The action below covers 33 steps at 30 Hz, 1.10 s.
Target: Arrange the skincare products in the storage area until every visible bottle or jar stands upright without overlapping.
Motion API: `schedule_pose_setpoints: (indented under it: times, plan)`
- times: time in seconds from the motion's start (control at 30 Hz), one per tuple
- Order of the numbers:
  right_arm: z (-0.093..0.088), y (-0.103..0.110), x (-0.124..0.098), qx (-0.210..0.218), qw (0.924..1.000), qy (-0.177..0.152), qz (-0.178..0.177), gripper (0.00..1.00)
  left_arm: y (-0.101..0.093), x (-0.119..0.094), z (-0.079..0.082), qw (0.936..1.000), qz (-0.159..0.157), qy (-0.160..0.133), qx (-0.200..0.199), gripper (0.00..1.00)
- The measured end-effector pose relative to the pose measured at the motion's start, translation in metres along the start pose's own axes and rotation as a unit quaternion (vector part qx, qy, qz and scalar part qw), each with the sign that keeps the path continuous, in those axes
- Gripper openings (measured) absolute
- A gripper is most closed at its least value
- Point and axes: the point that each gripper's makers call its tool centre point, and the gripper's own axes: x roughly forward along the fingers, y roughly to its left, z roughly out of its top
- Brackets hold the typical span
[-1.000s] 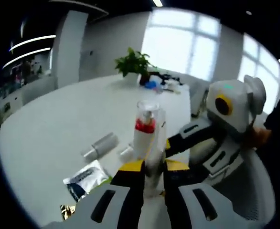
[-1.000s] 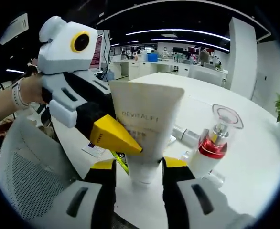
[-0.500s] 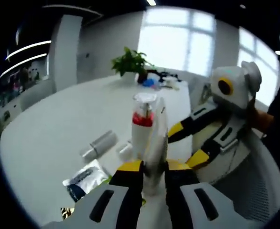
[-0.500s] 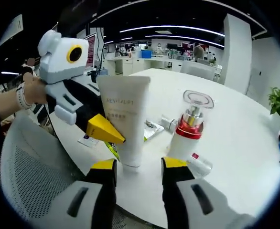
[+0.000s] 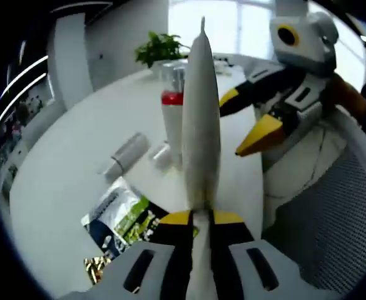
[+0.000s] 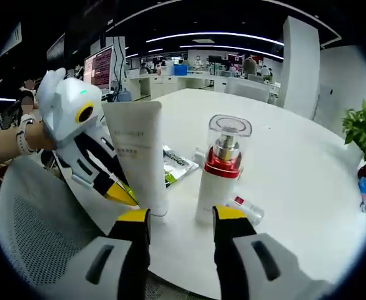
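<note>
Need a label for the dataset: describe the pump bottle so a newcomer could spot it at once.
On the round white table, near the edge by the mesh chair, two products stand upright side by side. The pump bottle is the one beside the flat white tube that the left gripper holds. Its red collar and clear domed cap set it apart.

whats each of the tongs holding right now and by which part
The left tongs clamp the white tube near its base, cap end down on the table. The right tongs are open, holding nothing.
</note>
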Motion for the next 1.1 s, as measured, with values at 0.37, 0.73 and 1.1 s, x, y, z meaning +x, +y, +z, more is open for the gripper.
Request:
schedule_pose_setpoints:
  times: [0.37,0.73,1.1]
  plan:
    - [-0.006,-0.008,0.003,0.002,0.9999,0.013,-0.003,0.41,0.003,-0.020,0.019,0.9965,-0.009,-0.058,-0.060,0.18]
    - [-0.010,-0.022,0.010,0.008,0.9996,0.023,-0.013,0.43,0.003,-0.002,0.025,0.9959,0.012,-0.060,-0.067,0.21]
    - [-0.011,-0.028,0.018,0.007,0.9994,0.031,-0.013,0.43,0.008,0.008,0.027,0.9981,-0.005,-0.058,-0.020,0.17]
